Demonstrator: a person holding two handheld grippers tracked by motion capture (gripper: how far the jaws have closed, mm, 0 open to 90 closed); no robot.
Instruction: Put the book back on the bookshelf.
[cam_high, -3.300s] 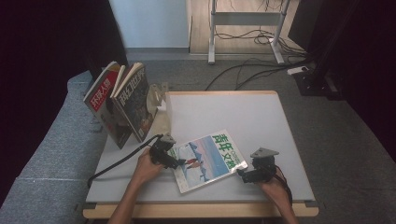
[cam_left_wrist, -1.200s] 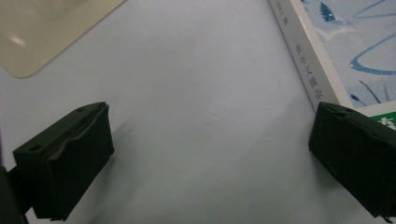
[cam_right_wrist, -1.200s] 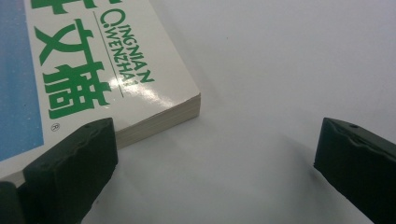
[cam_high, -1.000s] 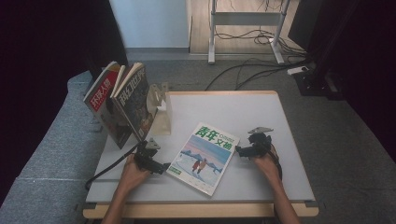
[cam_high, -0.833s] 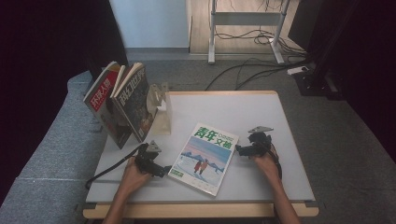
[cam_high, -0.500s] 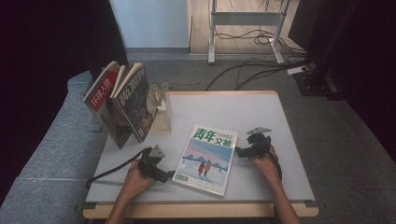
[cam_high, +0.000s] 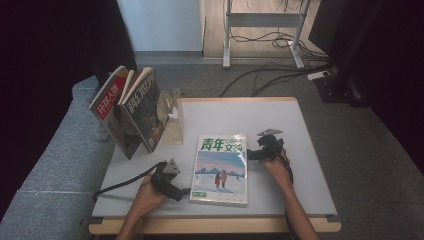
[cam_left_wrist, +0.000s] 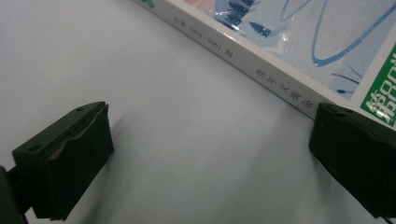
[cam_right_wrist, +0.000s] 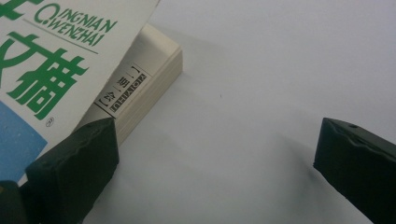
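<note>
Two grippers flank the magazine (cam_high: 220, 169), which lies flat on the table (cam_high: 280, 120): the left gripper (cam_high: 184, 192) at its near-left spine corner, jaws spread, the right gripper (cam_high: 249, 155) beside its far-right edge, jaws spread. Beyond the magazine, two books (cam_high: 131, 111) lean on a stand (cam_high: 171, 116).

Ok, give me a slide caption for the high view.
Two open handheld claws, left and right, flank a magazine lying flat on the white table.

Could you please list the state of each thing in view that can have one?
Magazine: closed, flat on table, cover up.
Two books: closed, leaning in the stand.
Left gripper: open, one jaw at magazine's spine.
Right gripper: open, one jaw at magazine's corner.
</note>
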